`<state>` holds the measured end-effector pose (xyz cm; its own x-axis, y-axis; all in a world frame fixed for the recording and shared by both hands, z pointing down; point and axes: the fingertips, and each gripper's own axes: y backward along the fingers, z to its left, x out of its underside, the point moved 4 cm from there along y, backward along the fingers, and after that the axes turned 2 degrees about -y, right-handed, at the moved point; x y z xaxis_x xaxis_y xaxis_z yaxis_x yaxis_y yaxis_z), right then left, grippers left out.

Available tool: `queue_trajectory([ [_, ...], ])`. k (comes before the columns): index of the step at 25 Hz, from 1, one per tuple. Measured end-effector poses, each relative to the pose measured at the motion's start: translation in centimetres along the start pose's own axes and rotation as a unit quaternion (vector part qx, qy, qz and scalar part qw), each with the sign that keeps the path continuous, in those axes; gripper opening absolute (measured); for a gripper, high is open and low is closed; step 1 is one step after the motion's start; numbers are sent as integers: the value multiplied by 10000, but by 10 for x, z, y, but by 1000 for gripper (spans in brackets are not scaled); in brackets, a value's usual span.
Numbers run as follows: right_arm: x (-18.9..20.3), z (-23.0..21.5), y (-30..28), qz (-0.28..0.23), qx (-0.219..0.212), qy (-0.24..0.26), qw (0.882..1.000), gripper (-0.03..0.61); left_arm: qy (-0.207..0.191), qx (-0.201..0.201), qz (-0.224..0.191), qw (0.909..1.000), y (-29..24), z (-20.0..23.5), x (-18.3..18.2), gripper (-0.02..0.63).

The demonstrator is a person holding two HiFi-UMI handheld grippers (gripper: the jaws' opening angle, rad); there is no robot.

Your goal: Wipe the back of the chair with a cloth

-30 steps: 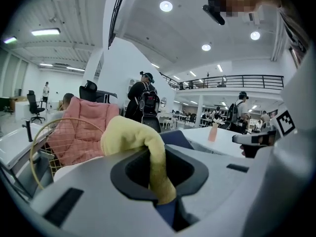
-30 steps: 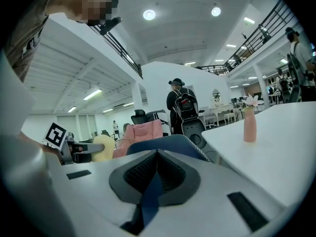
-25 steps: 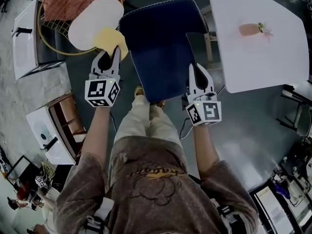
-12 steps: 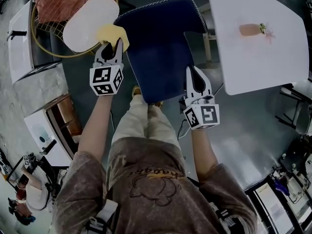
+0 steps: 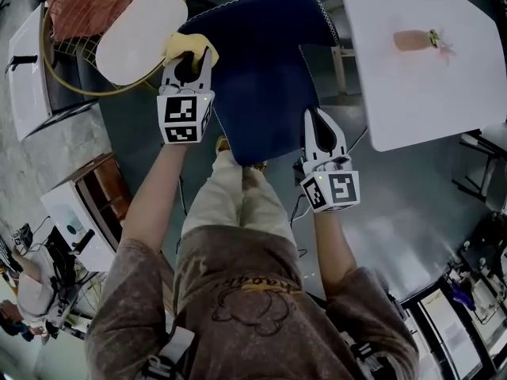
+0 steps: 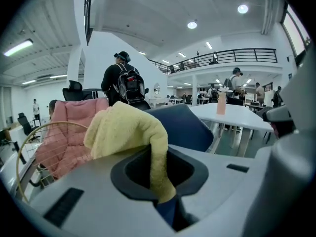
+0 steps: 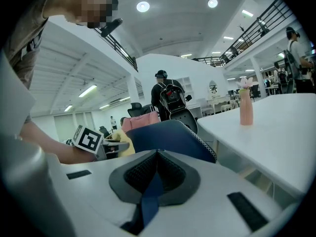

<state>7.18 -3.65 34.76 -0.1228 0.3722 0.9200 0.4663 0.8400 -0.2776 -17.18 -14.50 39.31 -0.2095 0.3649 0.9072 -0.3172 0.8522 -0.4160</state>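
A dark blue chair (image 5: 261, 77) stands in front of me, and its back shows in the left gripper view (image 6: 182, 127) and the right gripper view (image 7: 173, 135). My left gripper (image 5: 190, 60) is shut on a yellow cloth (image 5: 190, 44) at the upper left corner of the chair. In its own view the cloth (image 6: 126, 130) bunches above the left gripper (image 6: 160, 186) and hangs down between the jaws. My right gripper (image 5: 315, 121) is shut on the chair's right edge. A strip of blue fabric sits between the jaws of the right gripper (image 7: 150, 184).
A white table (image 5: 428, 85) with a pink bottle (image 5: 413, 39) stands to the right. At the left are a white oval cushion (image 5: 142, 34), a pink wire-framed chair (image 5: 87, 2) and white cabinets (image 5: 75, 212). A person with a backpack (image 6: 126, 85) stands behind.
My left gripper has carried the cloth forward and slightly right, up along the chair's left edge to its upper corner. The right gripper has stayed on the chair's right edge.
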Motion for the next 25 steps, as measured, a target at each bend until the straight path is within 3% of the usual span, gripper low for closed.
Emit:
queue_trajectory([
  [10, 13, -9, 10, 35, 240, -208, 9995, 28, -479, 657, 21, 9967, -39, -39, -10, 54],
  [25, 23, -28, 26, -47, 606, -359, 9975, 28, -621, 1652, 9, 9843, -115, -115, -23, 54],
])
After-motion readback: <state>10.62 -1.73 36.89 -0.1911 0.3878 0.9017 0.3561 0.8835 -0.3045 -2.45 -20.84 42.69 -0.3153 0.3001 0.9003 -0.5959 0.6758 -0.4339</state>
